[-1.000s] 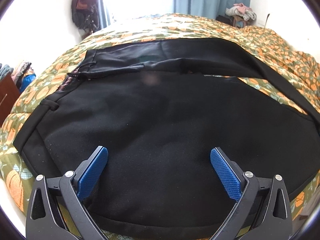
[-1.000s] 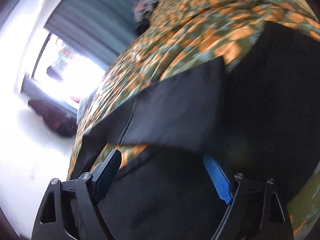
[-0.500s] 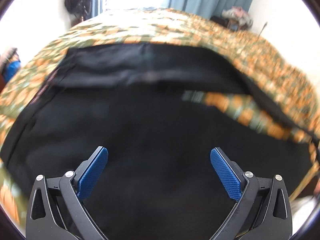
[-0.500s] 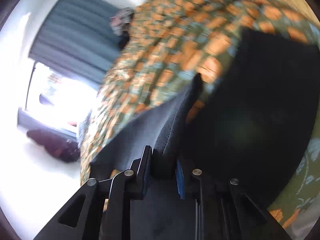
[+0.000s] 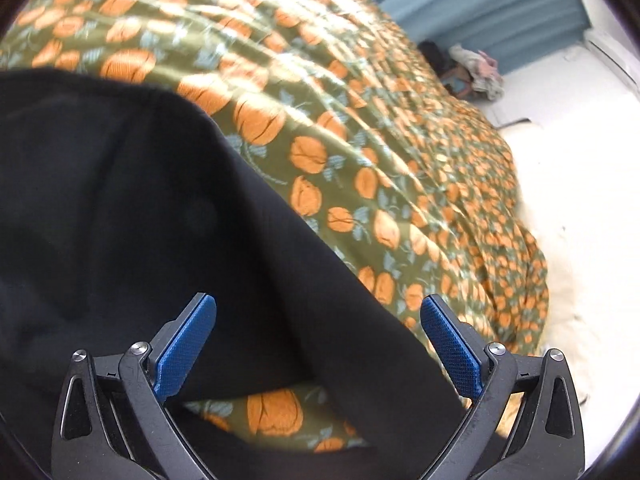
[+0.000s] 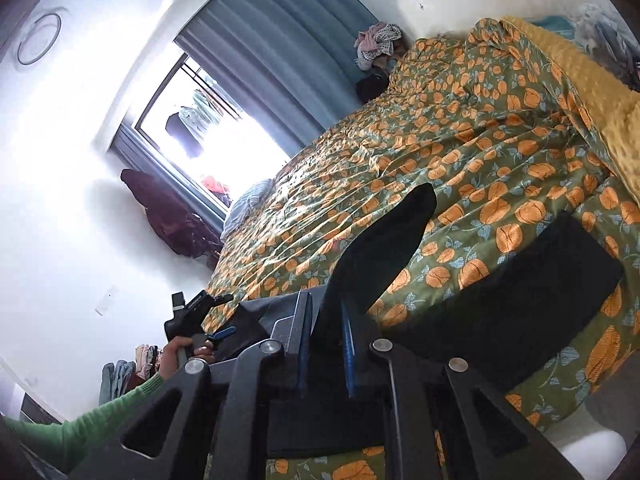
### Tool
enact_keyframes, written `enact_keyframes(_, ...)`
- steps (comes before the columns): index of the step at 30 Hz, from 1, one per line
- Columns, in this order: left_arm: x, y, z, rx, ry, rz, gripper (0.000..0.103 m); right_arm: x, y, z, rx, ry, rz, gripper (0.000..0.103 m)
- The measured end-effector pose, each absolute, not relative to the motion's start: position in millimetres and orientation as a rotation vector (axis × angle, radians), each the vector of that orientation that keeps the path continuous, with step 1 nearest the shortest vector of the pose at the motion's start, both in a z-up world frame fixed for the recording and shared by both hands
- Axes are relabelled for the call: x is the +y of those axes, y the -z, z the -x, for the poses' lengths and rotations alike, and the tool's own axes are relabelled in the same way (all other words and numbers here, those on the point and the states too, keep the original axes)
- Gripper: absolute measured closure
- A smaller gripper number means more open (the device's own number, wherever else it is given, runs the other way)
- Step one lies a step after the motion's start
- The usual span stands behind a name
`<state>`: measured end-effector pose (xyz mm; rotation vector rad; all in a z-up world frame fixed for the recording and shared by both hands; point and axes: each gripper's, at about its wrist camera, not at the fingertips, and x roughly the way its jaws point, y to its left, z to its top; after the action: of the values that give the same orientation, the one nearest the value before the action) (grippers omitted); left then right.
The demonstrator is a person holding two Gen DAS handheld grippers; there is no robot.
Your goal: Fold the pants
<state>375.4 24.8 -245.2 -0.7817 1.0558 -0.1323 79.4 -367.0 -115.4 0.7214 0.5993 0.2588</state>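
Black pants lie on a bed with a green and orange pumpkin-print cover. My left gripper is open, its blue pads either side of a raised fold of the black cloth, with the cover showing beneath. My right gripper is shut on a leg of the pants and holds it lifted above the bed. The other leg lies flat on the cover to the right. The left gripper also shows in the right wrist view, held by a hand in a green sleeve.
Blue curtains and a bright window stand behind the bed. A pile of clothes sits in the far corner. A yellow blanket lies along the bed's right side. Dark clothes hang on the left wall.
My right gripper closed on a pants leg and lifted it off the bed. My left gripper swung from the flat pants toward their right edge and stays open.
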Motion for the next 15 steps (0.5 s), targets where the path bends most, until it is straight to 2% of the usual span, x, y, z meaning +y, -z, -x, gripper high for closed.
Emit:
enact_keyframes(3, 20.3, 254.9, -378.5, 1.06, 0.114, 0.81, 0.003, -377.5, 121.1, -65.9, 0.602, -0.274, -0.756, 0.09)
enact_keyframes(5, 21.4, 256.2, -379.9, 1.043, 0.099, 0.812, 0.017, -385.3, 117.3, -56.8, 0.59, -0.275, -0.773, 0.09)
enact_keyframes(8, 28.2, 258.7, -383.8, 1.034, 0.114, 0.841, 0.054, -399.1, 111.3, -47.2, 0.577, -0.274, -0.808, 0.09)
enact_keyframes(9, 30.2, 258.1, -383.3, 1.032, 0.115, 0.845, 0.081, -403.8, 110.0, -44.8, 0.575, -0.268, -0.82, 0.09)
enact_keyframes(10, 32.8, 255.7, -381.6, 1.032, 0.104, 0.841, 0.097, -408.3, 110.7, -44.7, 0.578, -0.259, -0.823, 0.09)
enact_keyframes(12, 41.0, 241.9, -374.5, 0.998, 0.12, 0.86, 0.097, -418.3, 117.7, -53.7, 0.601, -0.228, -0.803, 0.09)
enact_keyframes(15, 43.8, 184.2, -352.8, 0.878, 0.146, 0.761, 0.097, -437.9, 134.3, -90.0, 0.638, -0.21, -0.795, 0.09)
